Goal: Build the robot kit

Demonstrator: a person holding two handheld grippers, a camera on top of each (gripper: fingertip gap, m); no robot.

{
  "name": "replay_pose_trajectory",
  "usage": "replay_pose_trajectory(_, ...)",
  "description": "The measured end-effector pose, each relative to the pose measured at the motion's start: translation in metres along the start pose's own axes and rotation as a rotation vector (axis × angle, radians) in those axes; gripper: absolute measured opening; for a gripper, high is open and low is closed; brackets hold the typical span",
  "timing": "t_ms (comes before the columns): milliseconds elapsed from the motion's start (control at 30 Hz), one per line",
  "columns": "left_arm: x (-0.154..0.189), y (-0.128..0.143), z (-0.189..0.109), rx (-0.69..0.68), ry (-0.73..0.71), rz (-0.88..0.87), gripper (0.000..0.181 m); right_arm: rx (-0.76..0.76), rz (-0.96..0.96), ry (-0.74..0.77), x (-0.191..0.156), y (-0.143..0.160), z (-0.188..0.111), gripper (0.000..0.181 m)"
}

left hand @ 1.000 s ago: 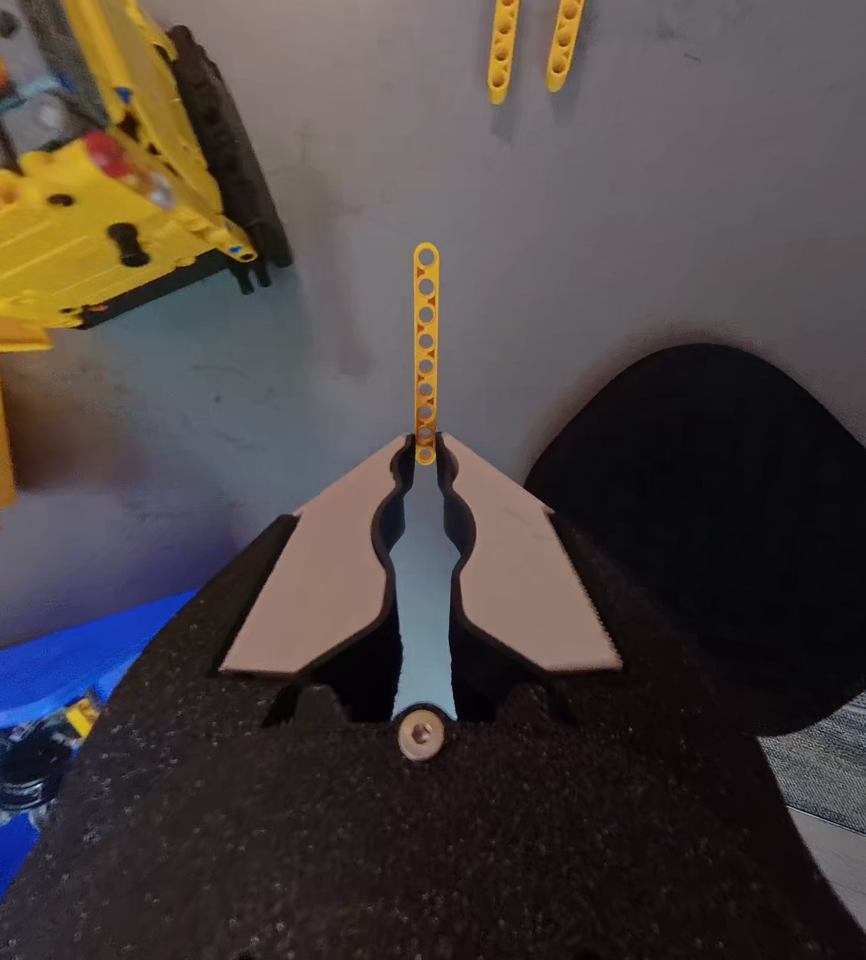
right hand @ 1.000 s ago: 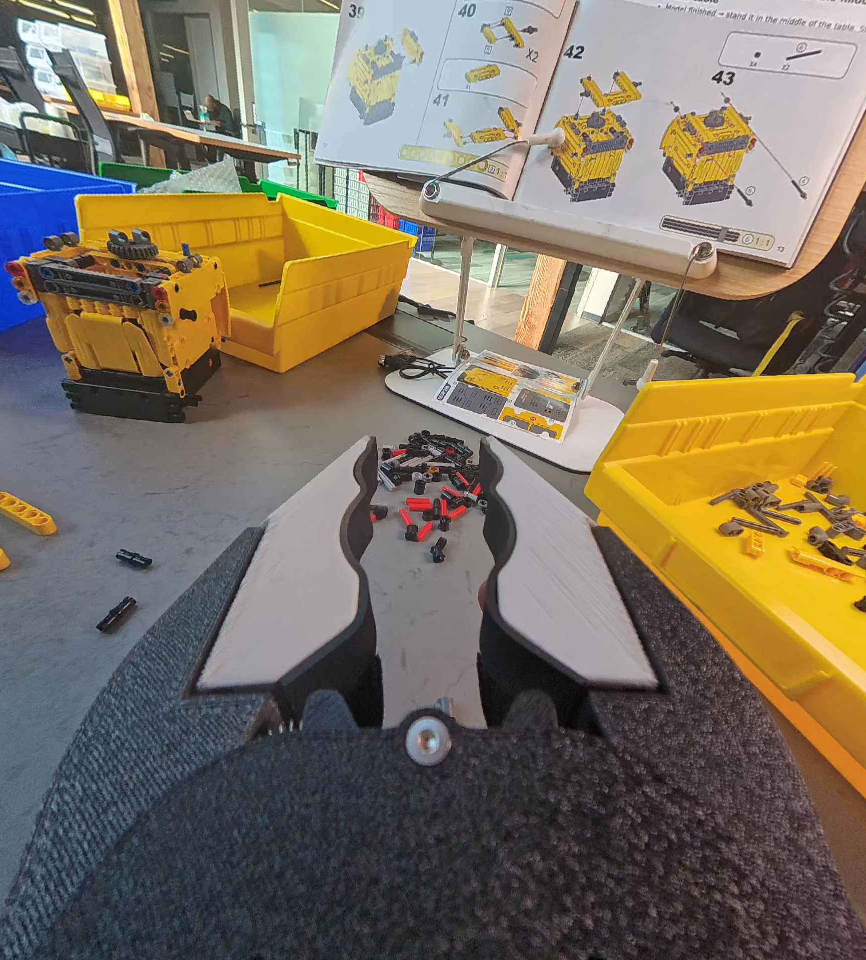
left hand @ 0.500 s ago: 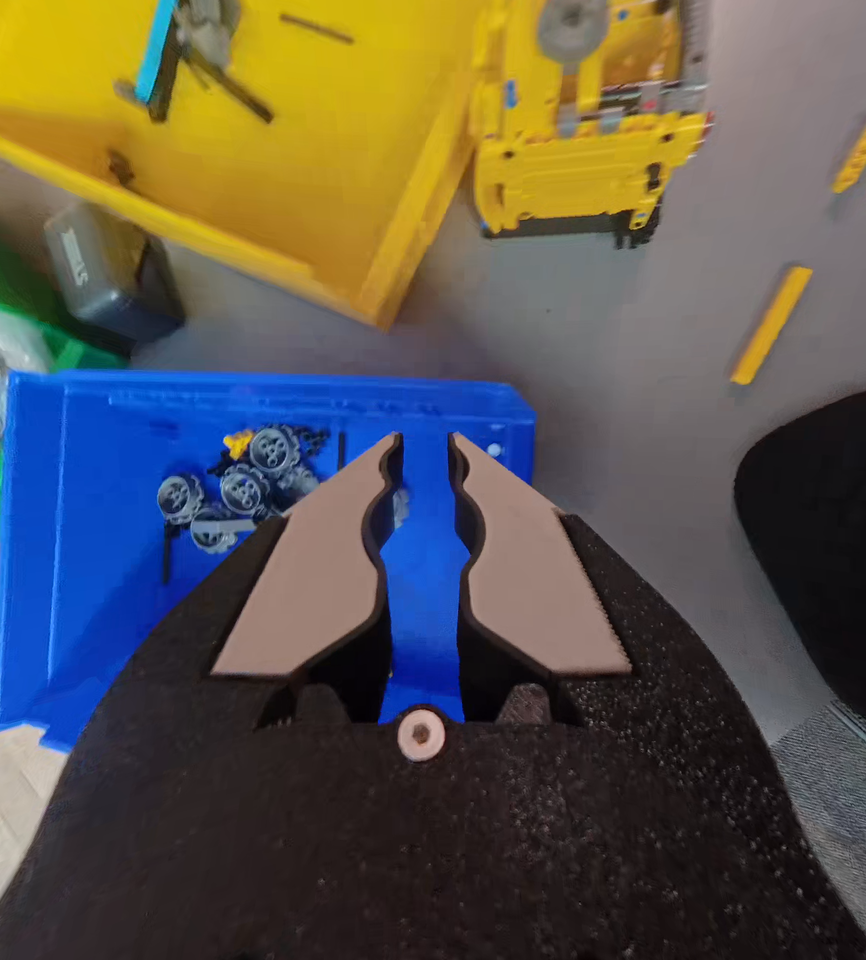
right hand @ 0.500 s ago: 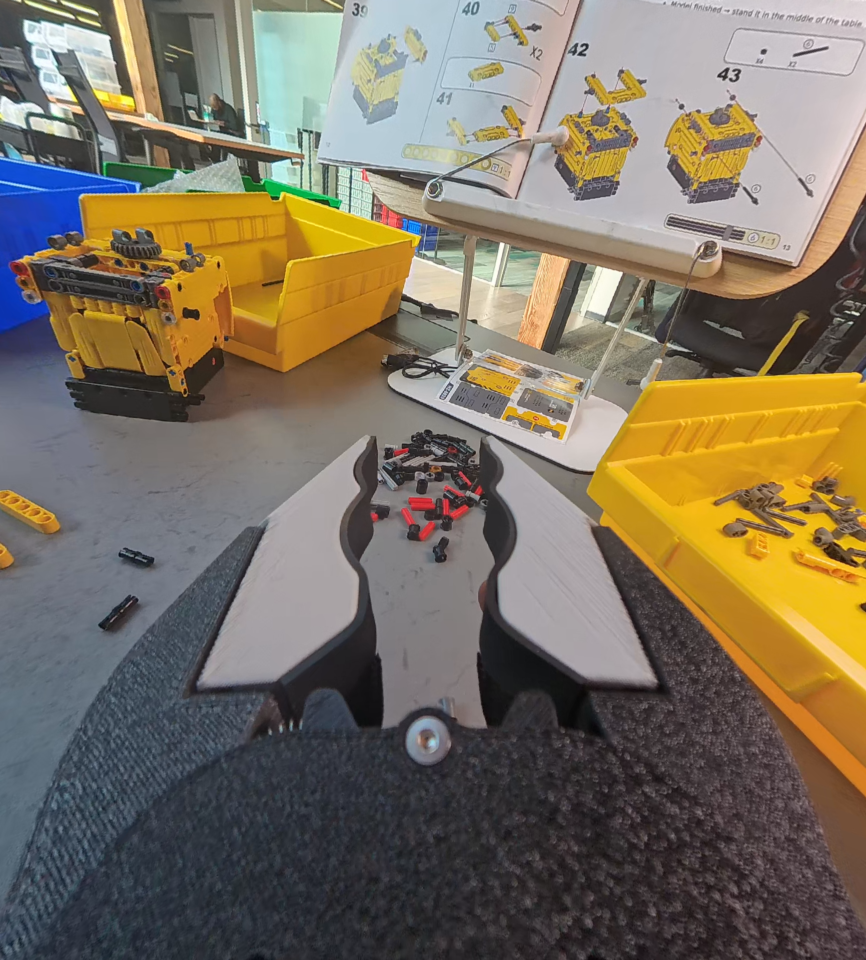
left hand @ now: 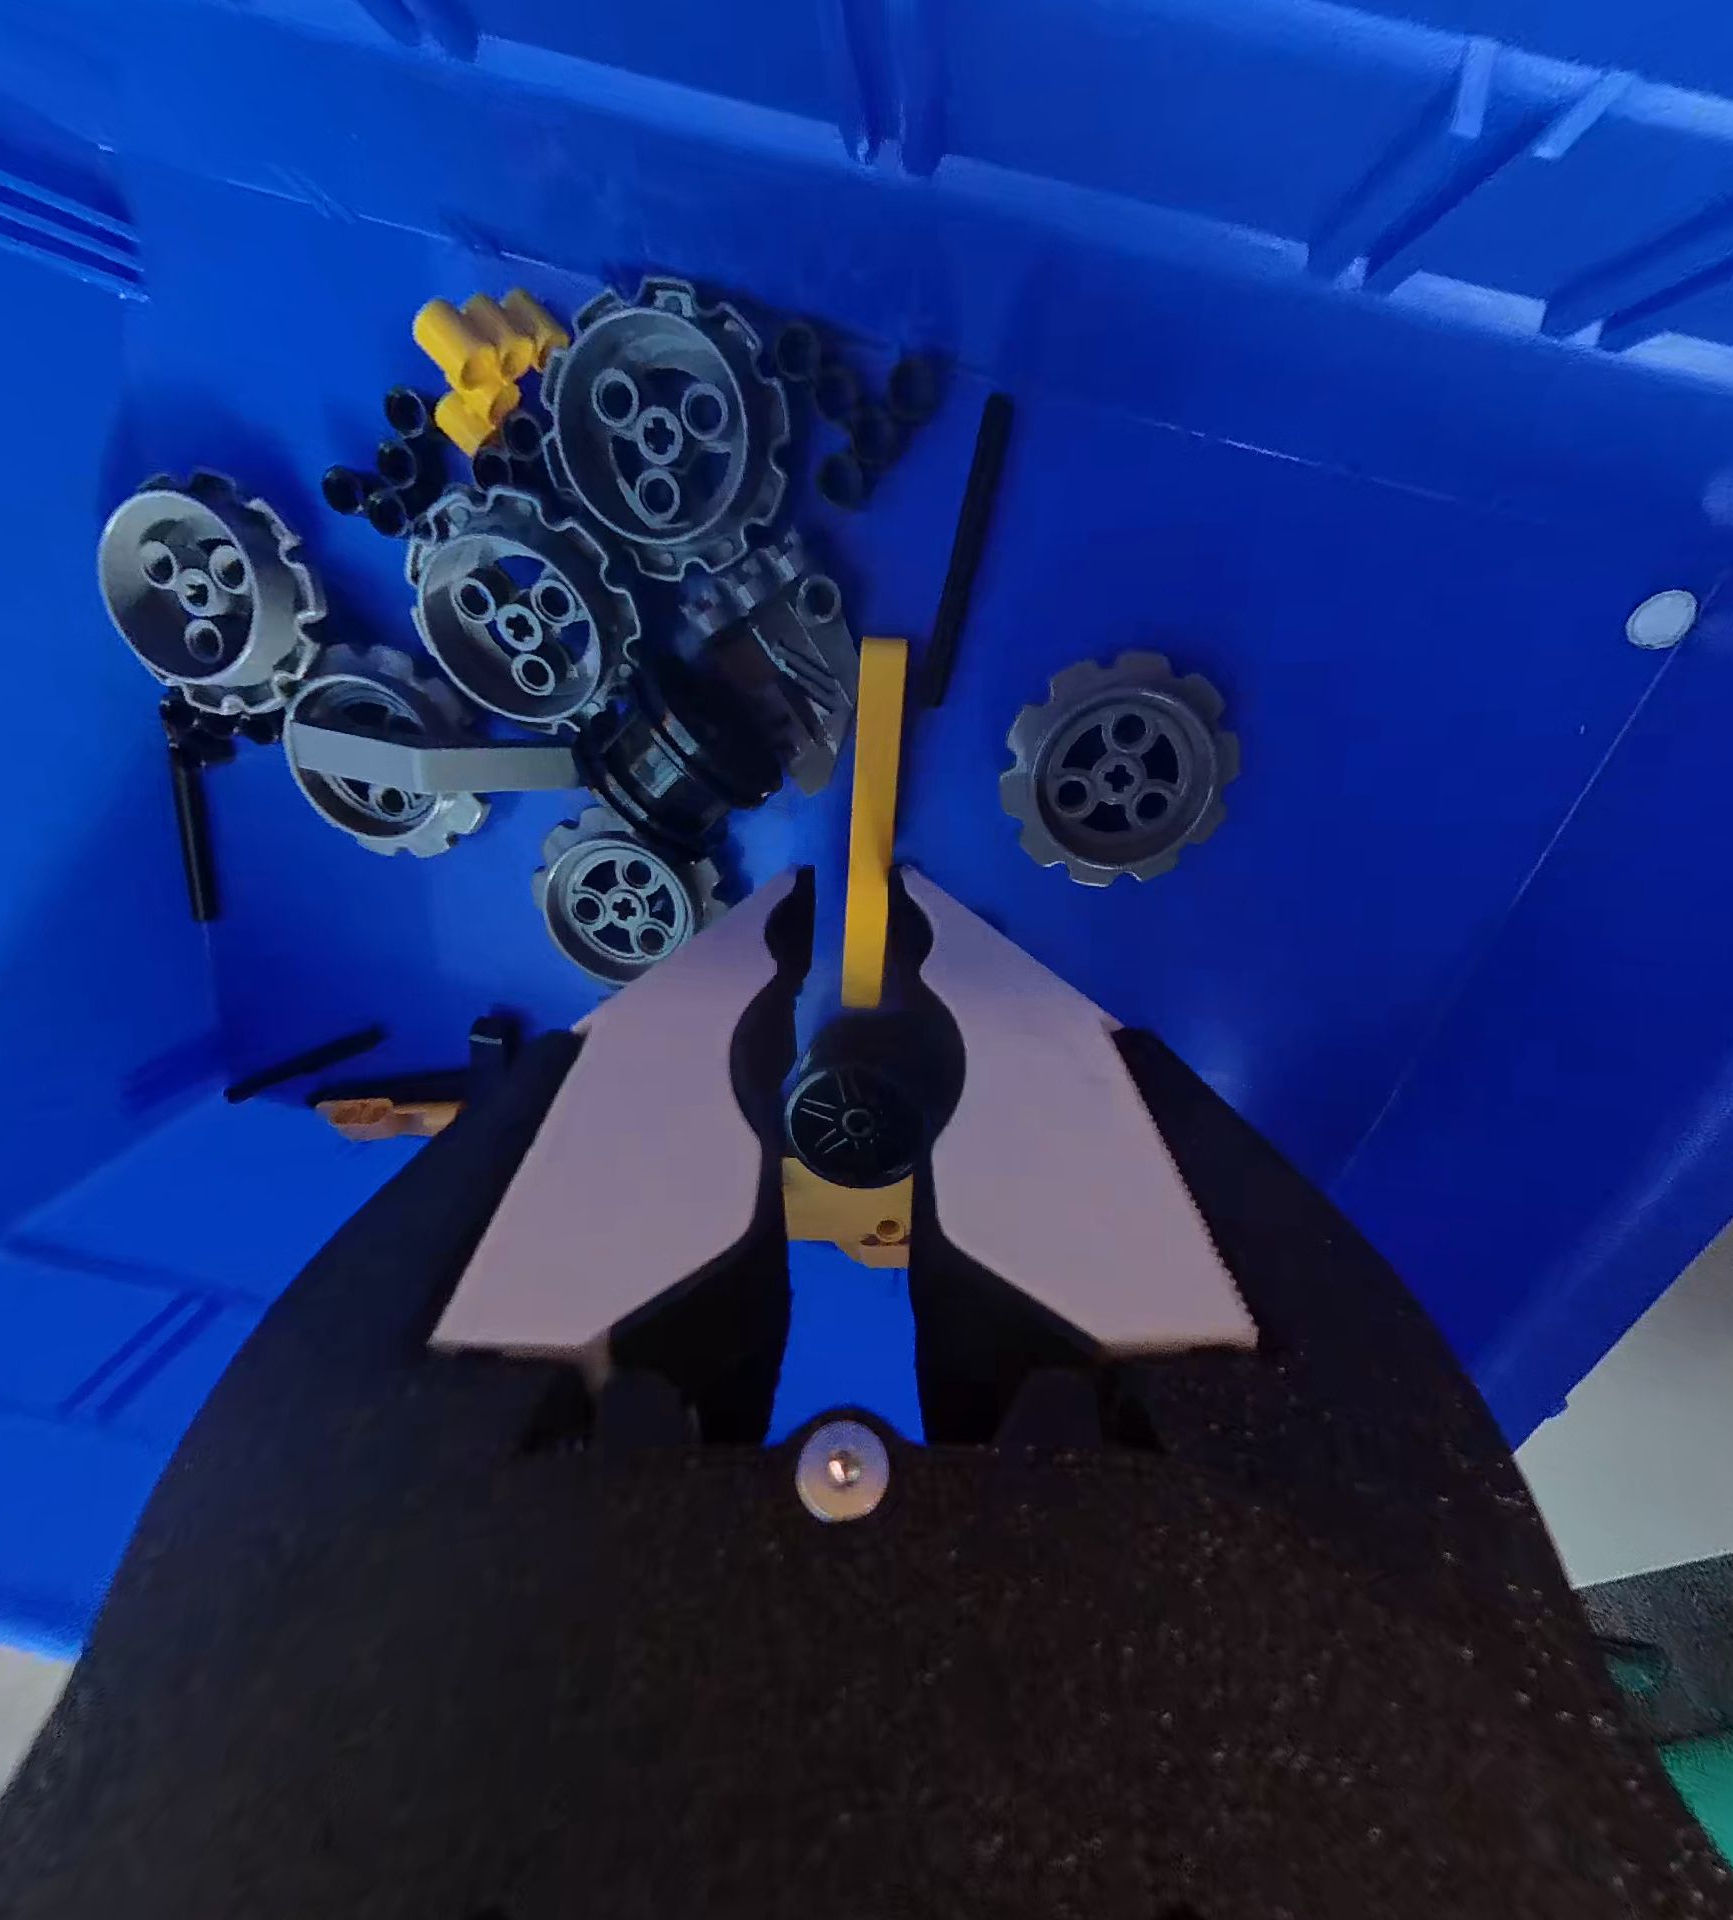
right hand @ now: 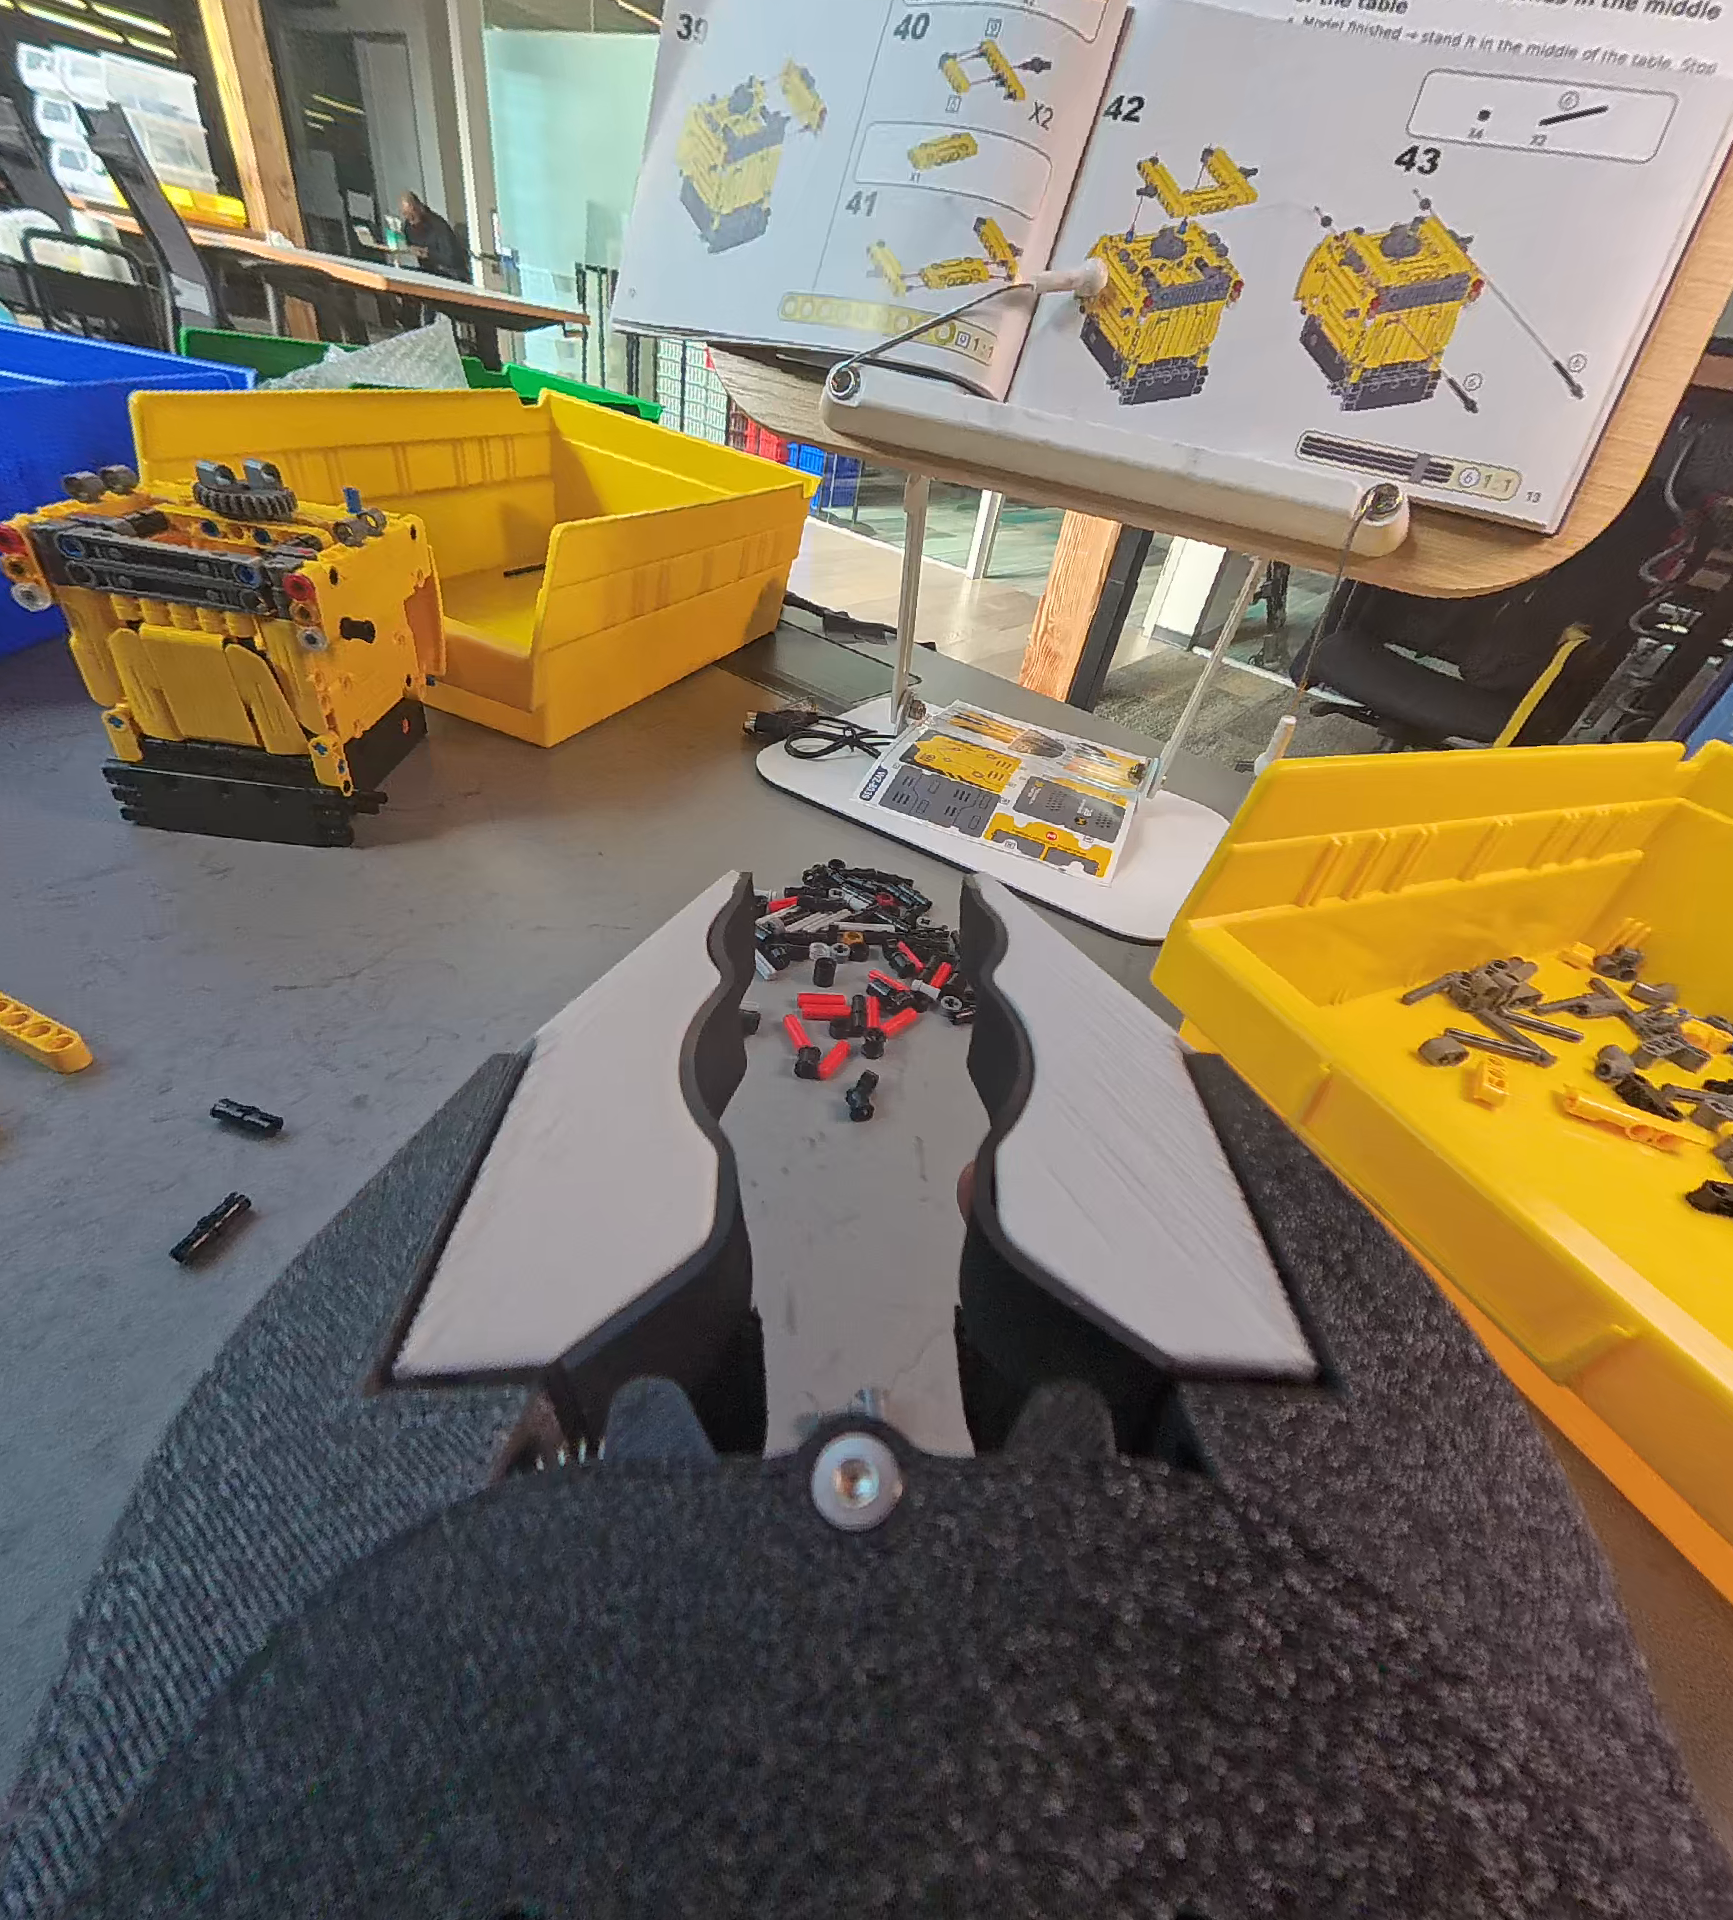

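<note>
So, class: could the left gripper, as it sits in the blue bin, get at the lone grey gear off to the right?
Probably yes. The left gripper is open inside the blue bin, and the lone grey gear lies flat by itself on bare floor. Only the yellow beam stands between the fingers.

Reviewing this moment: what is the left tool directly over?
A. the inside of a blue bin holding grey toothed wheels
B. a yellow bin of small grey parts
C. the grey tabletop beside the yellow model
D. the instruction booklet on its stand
A: the left wrist view shows the left tool inside the blue bin, with grey toothed wheels and a yellow beam just ahead of its tips.
</note>
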State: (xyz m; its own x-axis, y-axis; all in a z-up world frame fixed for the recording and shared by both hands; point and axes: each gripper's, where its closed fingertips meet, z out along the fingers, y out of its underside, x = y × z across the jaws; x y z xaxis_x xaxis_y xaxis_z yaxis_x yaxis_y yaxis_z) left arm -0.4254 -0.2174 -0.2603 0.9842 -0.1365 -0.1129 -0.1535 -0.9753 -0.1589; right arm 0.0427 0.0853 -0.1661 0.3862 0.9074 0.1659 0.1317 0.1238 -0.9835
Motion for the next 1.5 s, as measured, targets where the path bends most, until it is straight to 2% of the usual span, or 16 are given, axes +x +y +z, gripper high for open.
replay_pose_trajectory(133, 0.001, 0.004, 0.006, -0.047, 0.011, 0.025, 0.007, 0.005, 0.003, 0.002, 0.001, -0.001, 0.000, 0.039)
replay_pose_trajectory(233, 0.007, 0.001, -0.011, -0.038, 0.027, 0.043, 0.007, 0.010, 0.005, 0.002, 0.002, -0.001, -0.001, 0.039)
replay_pose_trajectory(367, 0.019, 0.000, -0.059, -0.012, 0.000, 0.089, 0.007, 0.034, 0.002, -0.022, -0.003, -0.006, -0.002, 0.042)
replay_pose_trajectory(467, 0.029, -0.023, -0.114, 0.139, -0.078, 0.116, 0.007, 0.049, -0.003, -0.052, -0.008, -0.009, -0.003, 0.046)
replay_pose_trajectory(567, 0.073, -0.065, -0.170, 0.368, -0.087, 0.192, 0.007, 0.062, -0.014, -0.075, -0.014, -0.011, -0.004, 0.048)
replay_pose_trajectory(667, 0.152, -0.102, -0.191, 0.512, -0.013, 0.350, 0.007, 0.074, -0.026, -0.102, -0.020, -0.015, -0.005, 0.051)
replay_pose_trajectory(733, 0.207, -0.118, -0.181, 0.529, 0.034, 0.468, 0.007, 0.076, -0.039, -0.124, -0.025, -0.017, -0.006, 0.055)
replay_pose_trajectory(833, 0.282, -0.139, -0.143, 0.510, 0.135, 0.601, 0.007, 0.029, -0.048, -0.181, -0.037, -0.011, -0.005, 0.069)
replay_pose_trajectory(900, 0.320, -0.151, -0.115, 0.490, 0.200, 0.654, 0.007, 0.009, -0.057, -0.211, -0.045, -0.009, -0.005, 0.073)
replay_pose_trajectory(967, 0.343, -0.165, -0.088, 0.472, 0.230, 0.677, 0.007, 0.008, -0.078, -0.220, -0.049, -0.009, -0.006, 0.073)
replay_pose_trajectory(1067, 0.358, -0.187, -0.051, 0.436, 0.207, 0.687, 0.007, 0.007, -0.107, -0.223, -0.051, -0.008, -0.008, 0.072)
replay_pose_trajectory(1200, 0.352, -0.208, -0.018, 0.385, 0.147, 0.699, 0.007, 0.001, -0.130, -0.228, -0.055, -0.007, -0.008, 0.069)
replay_pose_trajectory(1333, 0.344, -0.217, -0.008, 0.378, 0.153, 0.680, 0.007, -0.005, -0.140, -0.229, -0.055, -0.004, -0.007, 0.068)
replay_pose_trajectory(1500, 0.335, -0.215, -0.003, 0.389, 0.164, 0.640, 0.007, -0.019, -0.135, -0.236, -0.056, 0.001, -0.005, 0.067)
